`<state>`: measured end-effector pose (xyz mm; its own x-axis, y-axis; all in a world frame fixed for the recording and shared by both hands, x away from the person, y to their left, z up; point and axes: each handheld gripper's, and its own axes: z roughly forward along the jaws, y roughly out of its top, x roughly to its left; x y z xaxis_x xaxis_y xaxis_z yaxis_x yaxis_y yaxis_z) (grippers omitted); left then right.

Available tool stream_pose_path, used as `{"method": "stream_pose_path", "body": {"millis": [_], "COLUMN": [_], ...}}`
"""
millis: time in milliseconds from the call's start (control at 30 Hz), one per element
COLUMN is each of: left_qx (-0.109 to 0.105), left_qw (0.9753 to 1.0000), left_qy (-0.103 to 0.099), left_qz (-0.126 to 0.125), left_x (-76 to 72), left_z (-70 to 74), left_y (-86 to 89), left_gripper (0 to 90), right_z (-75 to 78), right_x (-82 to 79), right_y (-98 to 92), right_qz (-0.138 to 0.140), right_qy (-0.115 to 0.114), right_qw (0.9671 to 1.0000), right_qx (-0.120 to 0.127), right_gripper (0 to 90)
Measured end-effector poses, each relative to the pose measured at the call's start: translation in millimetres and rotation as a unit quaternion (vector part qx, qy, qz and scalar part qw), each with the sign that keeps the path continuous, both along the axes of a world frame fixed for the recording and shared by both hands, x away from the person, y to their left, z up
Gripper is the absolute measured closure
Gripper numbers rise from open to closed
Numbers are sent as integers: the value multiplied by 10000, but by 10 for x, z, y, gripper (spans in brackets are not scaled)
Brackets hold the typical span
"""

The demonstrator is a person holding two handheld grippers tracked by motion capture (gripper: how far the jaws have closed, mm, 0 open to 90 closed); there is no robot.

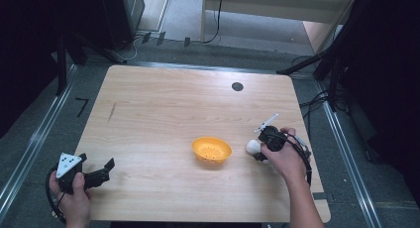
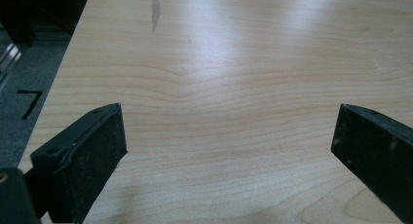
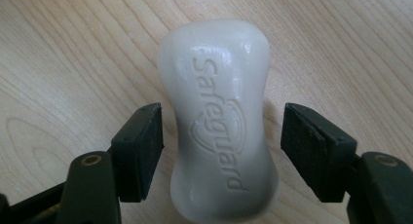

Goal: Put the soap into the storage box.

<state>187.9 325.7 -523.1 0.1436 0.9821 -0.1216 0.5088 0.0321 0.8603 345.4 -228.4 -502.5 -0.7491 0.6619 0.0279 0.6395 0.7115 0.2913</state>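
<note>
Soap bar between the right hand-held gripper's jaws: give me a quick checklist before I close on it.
1. White soap bar sits between the jaws of the right hand-held gripper: ok.
2. Jaws open, a gap on each side of the bar: ok.
3. Bar lies flat on the table, embossed face up: ok.
4. Orange bowl stands apart from the bar, path unblocked: ok.
5. Left hand-held gripper open, away at the table's near left: ok.
6. Bar's slipperiness: cannot tell.
</note>
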Motion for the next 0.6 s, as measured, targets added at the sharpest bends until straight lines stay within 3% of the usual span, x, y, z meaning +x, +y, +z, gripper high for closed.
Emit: {"method": "stream_pose_path", "body": {"millis": [333,600], "left_qx": [-4,-25], "left_qw": [10000,10000], "left_qy": [-1,-2], "left_qz": [2,6], "left_x": [1,3], "left_z": [-1,-2], "left_y": [3,3], "left_gripper": [0,0], "right_z": [-68,-59], "right_x": [33,35], "right_y": [50,47], "right_qz": [93,126], "right_qy": [168,85], "right_qw": [9998,9998], "right_qx": [-83,-88], "right_gripper": [385,490]}}
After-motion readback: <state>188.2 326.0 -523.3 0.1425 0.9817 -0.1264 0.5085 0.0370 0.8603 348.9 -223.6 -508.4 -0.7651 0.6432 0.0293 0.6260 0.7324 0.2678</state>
